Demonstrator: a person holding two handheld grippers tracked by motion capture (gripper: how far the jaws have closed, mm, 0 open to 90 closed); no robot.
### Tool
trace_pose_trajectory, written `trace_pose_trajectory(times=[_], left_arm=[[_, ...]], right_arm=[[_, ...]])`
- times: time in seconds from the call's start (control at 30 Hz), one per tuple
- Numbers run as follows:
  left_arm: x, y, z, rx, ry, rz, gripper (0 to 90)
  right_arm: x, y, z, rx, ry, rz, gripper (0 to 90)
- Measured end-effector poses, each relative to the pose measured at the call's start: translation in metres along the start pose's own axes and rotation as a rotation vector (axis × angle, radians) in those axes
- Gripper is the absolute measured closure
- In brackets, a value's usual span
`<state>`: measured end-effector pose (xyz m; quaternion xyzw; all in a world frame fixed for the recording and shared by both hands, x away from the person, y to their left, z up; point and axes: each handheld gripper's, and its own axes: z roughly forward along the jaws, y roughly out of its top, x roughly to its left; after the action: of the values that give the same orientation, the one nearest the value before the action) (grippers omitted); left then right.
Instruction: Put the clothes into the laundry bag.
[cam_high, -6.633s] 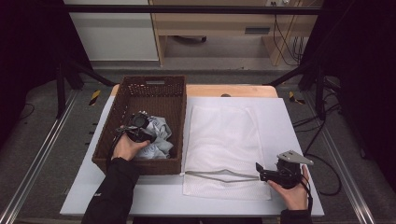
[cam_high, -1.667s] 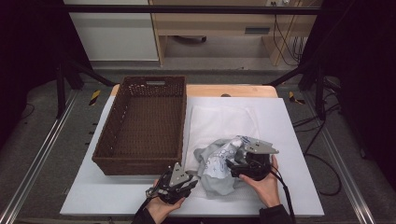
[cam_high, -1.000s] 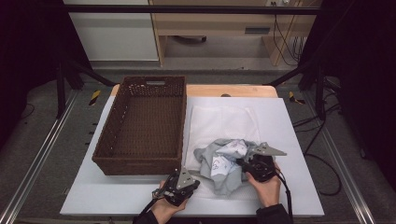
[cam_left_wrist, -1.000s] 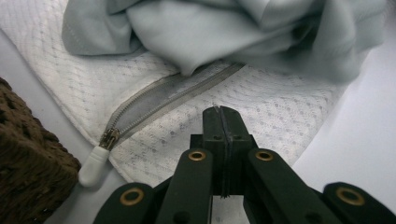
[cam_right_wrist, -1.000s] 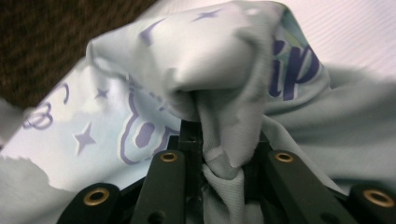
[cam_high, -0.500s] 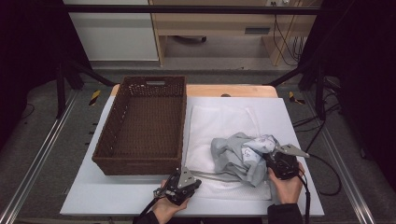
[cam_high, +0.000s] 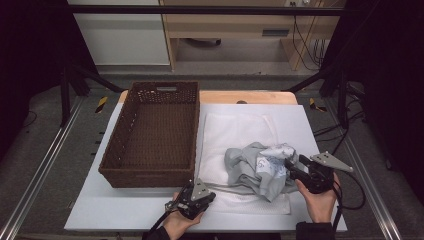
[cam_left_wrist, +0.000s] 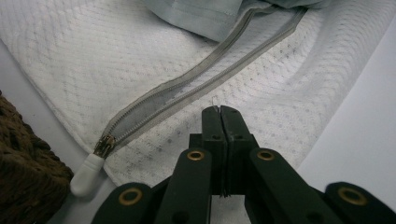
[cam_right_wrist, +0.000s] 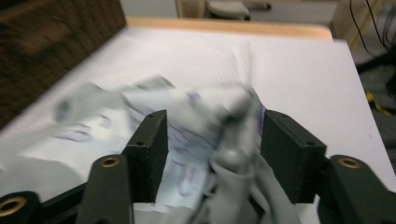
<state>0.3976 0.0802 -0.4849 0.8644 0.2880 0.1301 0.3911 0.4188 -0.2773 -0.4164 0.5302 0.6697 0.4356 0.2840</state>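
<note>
right gripper (cam_high: 291, 167) opening around crumpled garment (cam_high: 257, 168), zipper (cam_left_wrist: 187, 95) leftward.

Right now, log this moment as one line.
left tool: shut, empty, near zipper | right tool: jaws just opening around grey garment | basket: empty

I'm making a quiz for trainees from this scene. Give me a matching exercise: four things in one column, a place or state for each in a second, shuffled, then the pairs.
Things:
1. wicker basket
2. grey garment
3. left gripper
4. right gripper

States:
A. jaws apart, cloth between them
B. crumpled on the white mat
C. jaws shut, at the table's near edge
D. empty, on the table's left

Pairs: 1-D, 2-B, 3-C, 4-A
</note>
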Motion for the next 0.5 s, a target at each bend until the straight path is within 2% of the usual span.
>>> trace_pose_trajectory(times=[0.07,0.13,0.23,0.3,0.33,0.37,0.4,0.5], left_arm=[[-0.001,0.000,0.000,0.002,0.005,-0.001,88.8],[-0.002,0.000,0.000,0.004,0.011,0.003,88.7],[-0.001,0.001,0.000,0.005,0.007,-0.001,88.7],[-0.001,0.001,0.000,0.005,0.004,-0.004,88.7],[-0.001,0.001,0.000,0.005,0.004,-0.004,88.7],[-0.001,0.001,0.000,0.006,0.006,-0.004,88.7],[-0.001,0.001,0.000,0.006,0.006,-0.004,88.6],[-0.001,0.001,0.000,0.007,0.007,-0.003,88.7]], right_arm=[[0.010,0.006,-0.009,-0.033,0.027,-0.020,38.7],[0.027,0.012,-0.013,-0.049,0.080,-0.055,35.4],[0.053,0.013,-0.006,-0.036,0.171,-0.087,27.6],[0.067,0.010,0.007,0.005,0.206,-0.114,22.7],[0.074,0.005,0.019,0.048,0.216,-0.133,20.6],[0.077,0.001,0.026,0.073,0.215,-0.144,20.1],[0.080,-0.007,0.040,0.125,0.206,-0.157,20.0],[0.078,-0.019,0.057,0.172,0.179,-0.156,22.6]])
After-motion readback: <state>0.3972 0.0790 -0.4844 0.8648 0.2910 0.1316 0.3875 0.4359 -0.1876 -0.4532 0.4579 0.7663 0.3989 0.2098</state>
